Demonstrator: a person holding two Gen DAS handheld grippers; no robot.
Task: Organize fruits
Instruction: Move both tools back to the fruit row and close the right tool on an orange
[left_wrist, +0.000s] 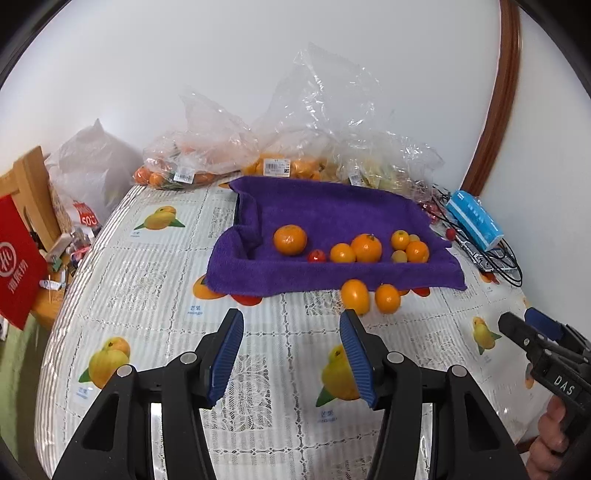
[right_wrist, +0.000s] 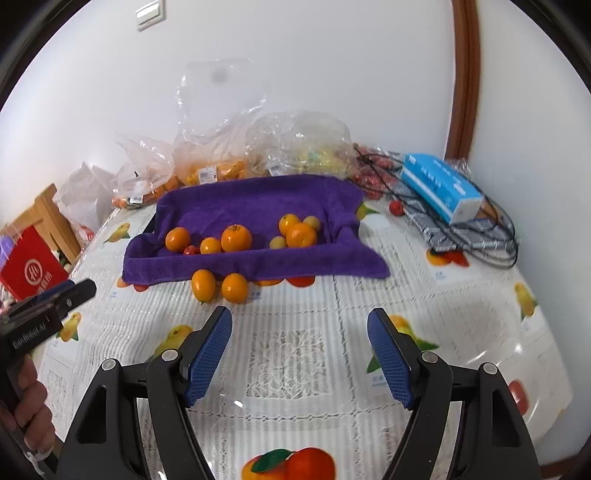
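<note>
A purple towel (left_wrist: 332, 218) (right_wrist: 258, 199) lines a tray at the table's middle. On it lie several oranges (left_wrist: 290, 240) (right_wrist: 236, 238), small yellow fruits (left_wrist: 399, 256) and one red cherry tomato (left_wrist: 316, 256) (right_wrist: 190, 250). Two oranges (left_wrist: 355, 291) (right_wrist: 203, 284) lie on the tablecloth just in front of the towel. My left gripper (left_wrist: 291, 321) is open and empty, hovering before them. My right gripper (right_wrist: 299, 317) is open and empty, to their right; it also shows in the left wrist view (left_wrist: 524, 325).
Clear plastic bags of fruit (left_wrist: 207, 155) (right_wrist: 218, 162) stand behind the towel by the wall. A blue tissue pack (left_wrist: 474, 219) (right_wrist: 439, 186) and black cables (right_wrist: 480, 236) lie at the right. A red box (left_wrist: 18, 266) and a wooden chair (left_wrist: 33, 184) are left of the table.
</note>
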